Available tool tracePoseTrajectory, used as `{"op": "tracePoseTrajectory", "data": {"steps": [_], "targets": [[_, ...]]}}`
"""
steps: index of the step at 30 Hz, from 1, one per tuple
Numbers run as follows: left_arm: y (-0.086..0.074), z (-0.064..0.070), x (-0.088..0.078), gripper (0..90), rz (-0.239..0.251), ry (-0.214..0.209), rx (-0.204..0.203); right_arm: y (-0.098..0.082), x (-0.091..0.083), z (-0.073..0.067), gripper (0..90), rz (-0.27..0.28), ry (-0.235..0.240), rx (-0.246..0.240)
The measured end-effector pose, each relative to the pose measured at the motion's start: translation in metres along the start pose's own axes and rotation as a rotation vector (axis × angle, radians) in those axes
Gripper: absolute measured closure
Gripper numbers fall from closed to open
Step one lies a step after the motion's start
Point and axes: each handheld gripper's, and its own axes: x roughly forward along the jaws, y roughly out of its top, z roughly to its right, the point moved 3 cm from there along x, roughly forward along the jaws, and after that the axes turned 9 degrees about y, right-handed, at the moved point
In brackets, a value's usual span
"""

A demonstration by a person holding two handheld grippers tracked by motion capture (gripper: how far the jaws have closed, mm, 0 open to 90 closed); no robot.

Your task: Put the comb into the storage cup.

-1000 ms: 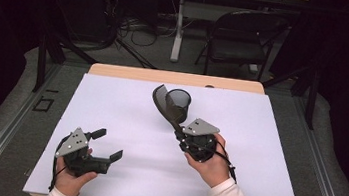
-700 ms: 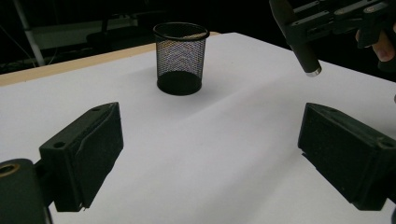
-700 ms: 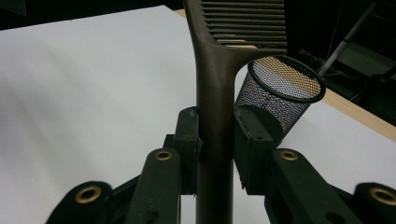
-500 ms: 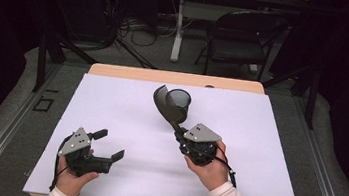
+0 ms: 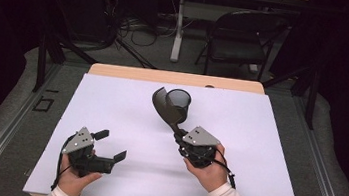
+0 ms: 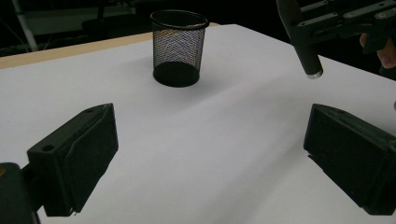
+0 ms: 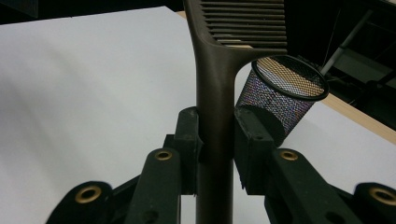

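The right gripper clamps the handle of a slotted dark spatula, its blade at 11 o'clock beside the round black mesh cup. The left gripper gapes empty over bare white sheet, well clear of edges.

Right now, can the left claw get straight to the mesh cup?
Probably yes. The left claw is open with nothing in it, and bare white table lies between it and the cup. The spatula in the right claw hangs off to one side.
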Motion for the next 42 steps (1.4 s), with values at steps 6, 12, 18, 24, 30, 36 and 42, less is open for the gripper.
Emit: {"op": "tracePoseTrajectory", "data": {"steps": [6,12,18,24,30,36,42], "targets": [[0.003,0.002,0.001,2.7,0.004,-0.018,-0.013,-0.001,-0.001,-0.001,72.8,0.008,-0.001,-0.002],[0.013,0.004,0.003,3.2,0.013,-0.029,-0.019,-0.001,0.0,-0.002,72.8,0.009,-0.004,-0.009],[0.024,0.008,0.008,3.4,0.004,-0.039,-0.034,-0.001,0.0,-0.003,72.8,0.015,-0.007,-0.014],[0.034,0.01,0.013,5.9,-0.002,-0.04,-0.043,-0.002,0.0,-0.004,72.8,0.016,-0.007,-0.017],[0.046,0.011,0.018,10.2,-0.007,-0.042,-0.058,-0.001,0.0,-0.004,72.8,0.02,-0.007,-0.018],[0.06,0.01,0.019,15.1,0.002,-0.036,-0.07,-0.001,-0.001,-0.003,72.8,0.026,-0.013,-0.016],[0.071,0.01,0.021,15.9,0.002,-0.041,-0.079,-0.001,-0.001,-0.003,72.8,0.03,-0.015,-0.017]]}}
